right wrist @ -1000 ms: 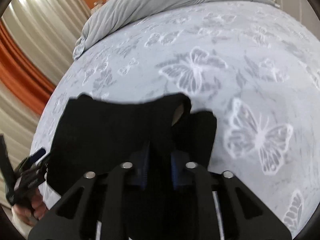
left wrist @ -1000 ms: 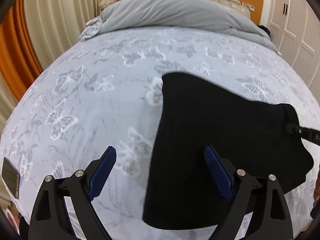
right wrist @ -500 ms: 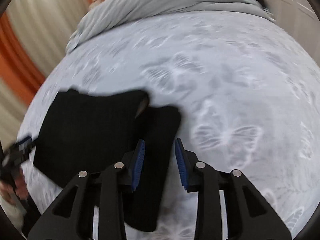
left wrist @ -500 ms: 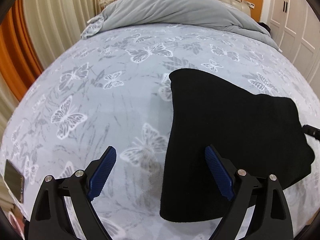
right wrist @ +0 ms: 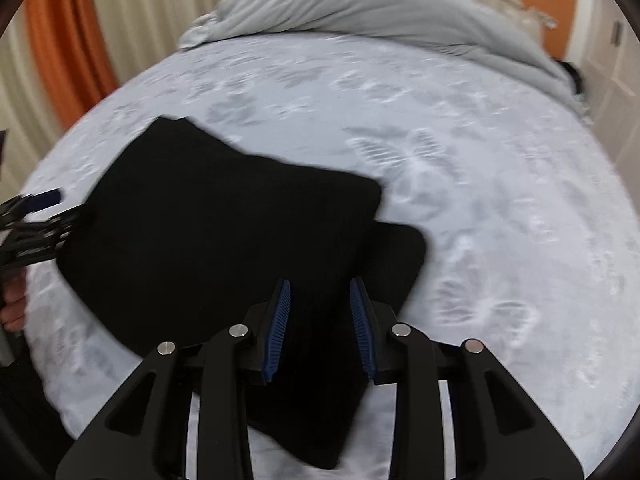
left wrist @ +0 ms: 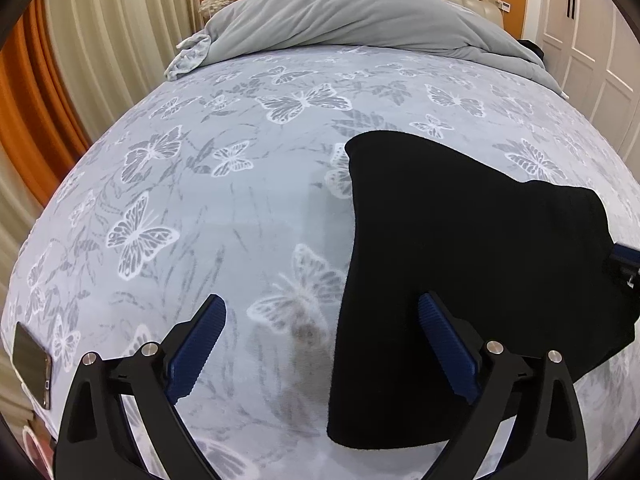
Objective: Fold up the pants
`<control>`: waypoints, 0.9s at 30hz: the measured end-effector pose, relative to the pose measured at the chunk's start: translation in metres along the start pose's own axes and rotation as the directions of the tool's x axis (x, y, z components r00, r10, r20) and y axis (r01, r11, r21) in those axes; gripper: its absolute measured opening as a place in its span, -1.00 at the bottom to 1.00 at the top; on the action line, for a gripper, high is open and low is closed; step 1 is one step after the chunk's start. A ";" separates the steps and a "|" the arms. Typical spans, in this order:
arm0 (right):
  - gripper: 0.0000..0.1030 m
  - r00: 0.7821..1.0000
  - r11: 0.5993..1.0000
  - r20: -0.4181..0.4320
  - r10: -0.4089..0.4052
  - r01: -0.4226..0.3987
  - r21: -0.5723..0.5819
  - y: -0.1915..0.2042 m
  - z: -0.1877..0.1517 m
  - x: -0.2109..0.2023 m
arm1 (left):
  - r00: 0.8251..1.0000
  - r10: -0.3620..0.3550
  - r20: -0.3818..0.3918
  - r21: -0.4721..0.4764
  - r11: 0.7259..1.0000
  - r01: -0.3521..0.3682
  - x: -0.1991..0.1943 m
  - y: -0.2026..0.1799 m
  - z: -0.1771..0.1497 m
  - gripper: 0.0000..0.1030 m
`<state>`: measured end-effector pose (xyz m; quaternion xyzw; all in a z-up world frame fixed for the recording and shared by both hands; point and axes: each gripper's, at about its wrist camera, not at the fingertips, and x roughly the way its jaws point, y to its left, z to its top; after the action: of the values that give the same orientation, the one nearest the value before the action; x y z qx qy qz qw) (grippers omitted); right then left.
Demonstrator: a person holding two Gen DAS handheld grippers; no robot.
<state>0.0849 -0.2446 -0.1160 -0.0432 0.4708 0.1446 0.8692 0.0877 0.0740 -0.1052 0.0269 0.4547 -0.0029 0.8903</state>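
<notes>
The black pants (left wrist: 460, 264) lie folded into a compact slab on the butterfly-print bed sheet (left wrist: 240, 208). My left gripper (left wrist: 320, 316) is wide open and empty, hovering over the pants' left edge. In the right wrist view the pants (right wrist: 224, 240) show an upper folded layer with a lower layer sticking out at the right. My right gripper (right wrist: 320, 296) is open with a narrow gap, above the pants' near right part, holding nothing. Its tip shows at the right edge of the left wrist view (left wrist: 624, 260).
A grey duvet (left wrist: 360, 20) is bunched at the head of the bed below a beige headboard. A phone (left wrist: 34, 364) lies at the bed's left edge. Curtains hang on the left, white wardrobe doors (left wrist: 600, 40) stand on the right.
My right gripper let go of the pants' edge, opened and drew back. The folded layer dropped flat. My left gripper stayed open and backed off slightly.
</notes>
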 end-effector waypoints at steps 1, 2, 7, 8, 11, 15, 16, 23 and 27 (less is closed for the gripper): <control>-0.40 1.000 1.000 -0.004 0.015 -0.015 0.002 0.002 0.000 0.003 | 1.000 0.002 -0.002 -0.003 1.000 -0.002 0.000 0.001 0.000 0.86; -0.39 0.999 0.999 -0.007 0.034 -0.034 0.020 0.000 0.001 0.004 | 1.000 0.001 -0.005 -0.008 1.000 -0.001 0.001 0.001 0.000 0.86; -0.41 0.983 0.943 0.020 0.183 -0.181 0.280 -0.042 0.000 -0.006 | 0.999 -0.024 -0.023 -0.033 0.999 0.024 0.003 0.006 0.000 0.87; -0.39 0.988 0.946 -0.021 0.153 -0.140 0.294 -0.046 -0.003 0.001 | 1.000 -0.022 -0.021 -0.030 0.999 0.022 0.003 0.006 -0.001 0.87; -0.20 0.980 0.937 -0.027 0.195 -0.178 0.301 -0.042 -0.009 0.012 | 1.000 -0.011 -0.016 -0.020 1.000 0.010 0.002 0.002 -0.002 0.87; -0.30 0.988 0.958 0.006 0.154 -0.151 0.242 -0.026 -0.004 0.016 | 0.999 -0.043 -0.014 -0.037 0.998 0.042 -0.001 0.001 0.000 0.85; -0.58 0.987 0.961 0.021 0.157 -0.157 0.226 -0.021 -0.002 0.015 | 0.998 -0.053 -0.014 -0.043 0.998 0.053 -0.002 0.001 0.001 0.85; -0.64 0.988 0.991 0.143 -0.064 0.046 0.123 -0.021 0.000 -0.047 | 0.991 -0.130 0.016 -0.051 0.990 0.131 -0.014 -0.010 0.003 0.85; -0.08 0.999 0.971 0.015 -0.038 0.034 0.235 -0.051 -0.024 -0.016 | 0.991 -0.115 -0.062 -0.031 0.993 0.113 0.014 -0.019 -0.003 0.87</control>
<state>0.0721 -0.3021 -0.1190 0.0527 0.4754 0.0726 0.8752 0.0928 0.0552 -0.1187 -0.0114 0.4837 -0.0468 0.8739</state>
